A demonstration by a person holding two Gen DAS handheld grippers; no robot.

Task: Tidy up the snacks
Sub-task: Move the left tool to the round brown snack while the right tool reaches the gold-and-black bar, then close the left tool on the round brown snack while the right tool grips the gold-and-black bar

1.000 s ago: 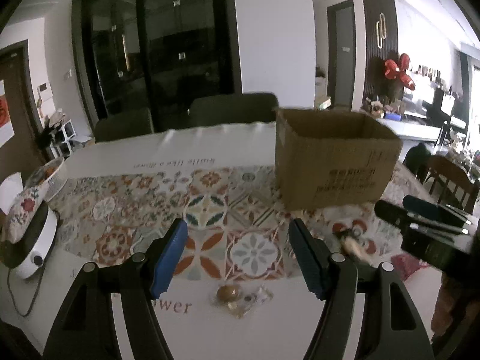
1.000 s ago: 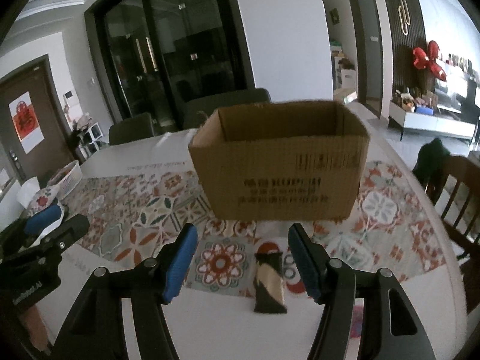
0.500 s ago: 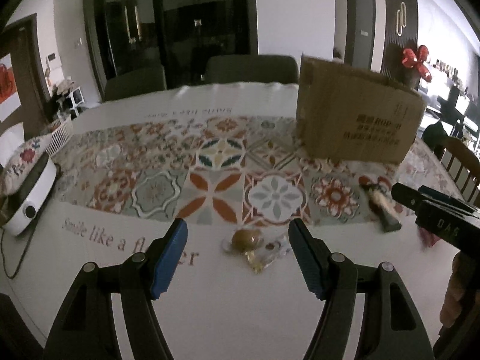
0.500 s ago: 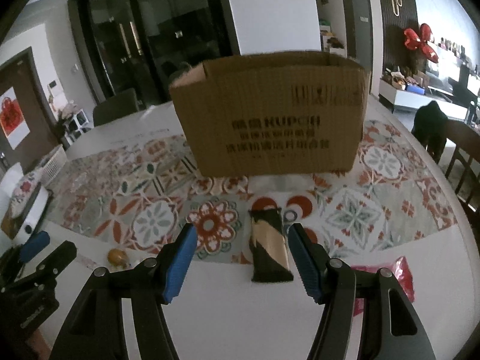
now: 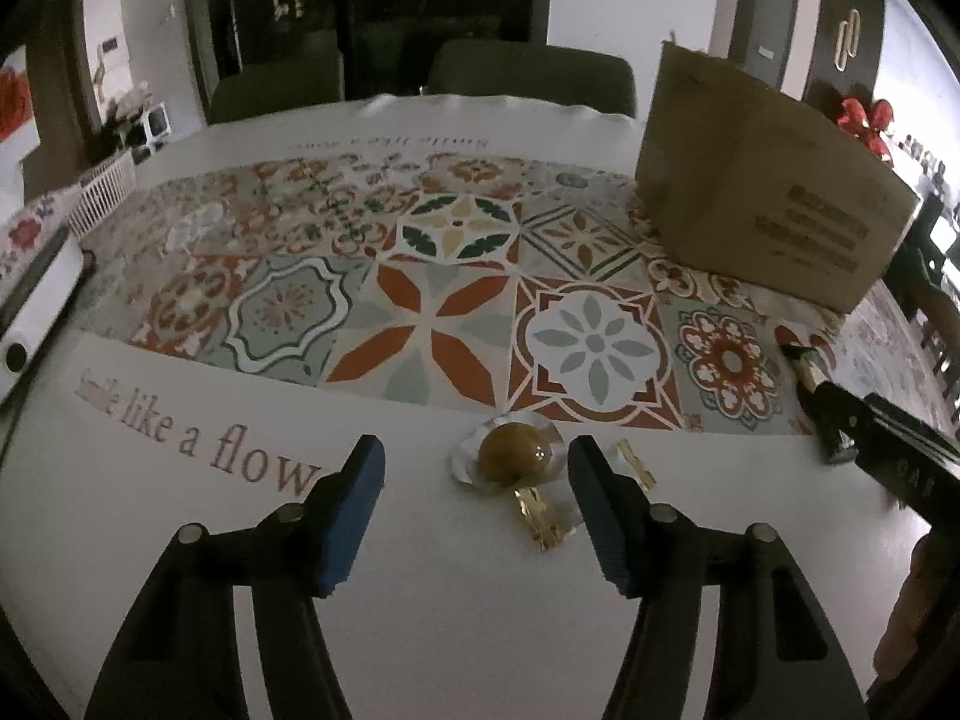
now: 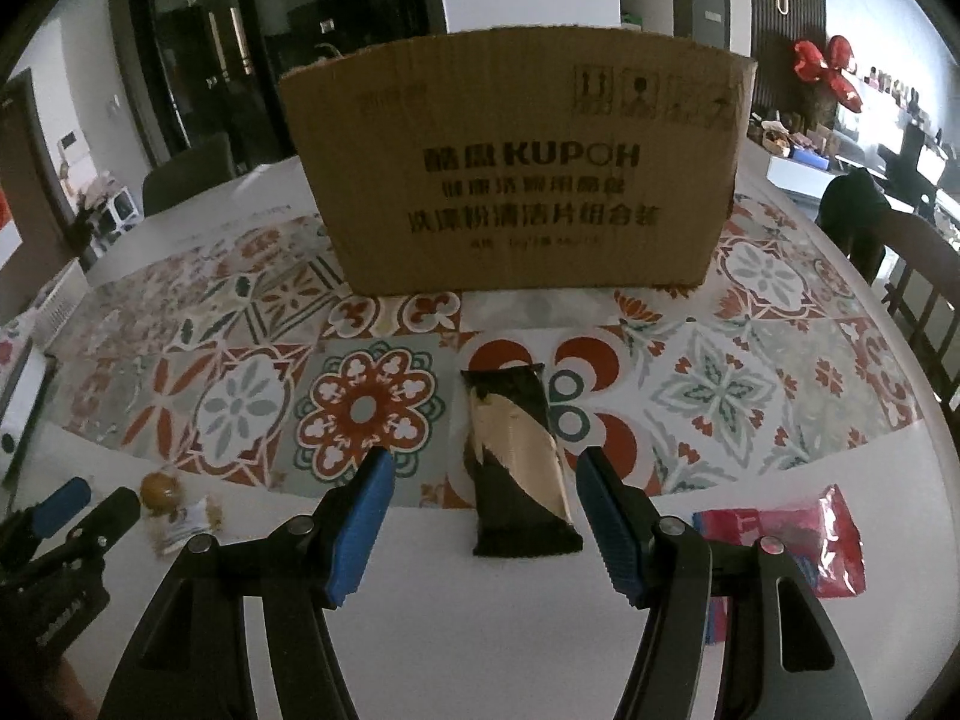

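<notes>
A round brown pastry in a clear wrapper (image 5: 515, 457) lies on the white tablecloth between the open fingers of my left gripper (image 5: 474, 468); it also shows in the right wrist view (image 6: 161, 487). A dark brown and cream snack bar (image 6: 516, 456) lies between the open fingers of my right gripper (image 6: 480, 477). A red snack packet (image 6: 804, 531) lies to the right of it. An open cardboard box (image 6: 516, 168) stands behind the bar, also seen in the left wrist view (image 5: 762, 180). Both grippers are empty.
The table (image 5: 180, 540) has a patterned tile runner (image 5: 420, 276). A white appliance (image 5: 30, 306) sits at its left edge. Dark chairs (image 5: 528, 72) stand behind the table and a wooden chair (image 6: 918, 264) at the right.
Both grippers have dropped lower and moved forward towards the table. The pastry now lies between the left fingers and the bar between the right fingers.
</notes>
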